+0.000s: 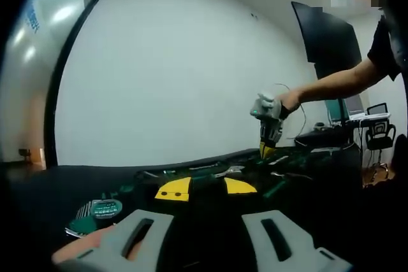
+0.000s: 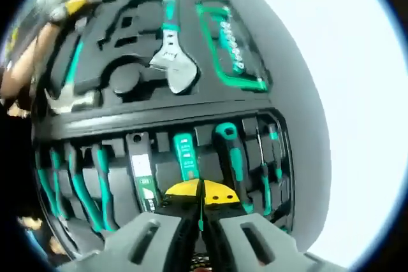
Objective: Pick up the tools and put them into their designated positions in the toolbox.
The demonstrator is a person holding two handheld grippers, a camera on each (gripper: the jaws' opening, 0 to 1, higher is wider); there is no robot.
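Right gripper view: our right gripper (image 2: pixel 203 221) has its jaws closed on a yellow-handled tool (image 2: pixel 203 194), probably a pair of pliers, hanging just above the near row of the toolbox (image 2: pixel 280 103).

Beyond it lie green-handled screwdrivers (image 2: pixel 76 189), then an adjustable wrench (image 2: pixel 173 55) and a hammer (image 2: pixel 70 97) seated in the far foam.

We judge the pliers stiff, fairly heavy and slick on the steel; best held at the rubbery handles.

Left gripper view: left gripper (image 1: pixel 201 237) spread wide, holding nothing. A tape measure (image 1: pixel 102 209) lies near left on the table (image 1: pixel 38 189); farther off we see the right gripper over the toolbox.
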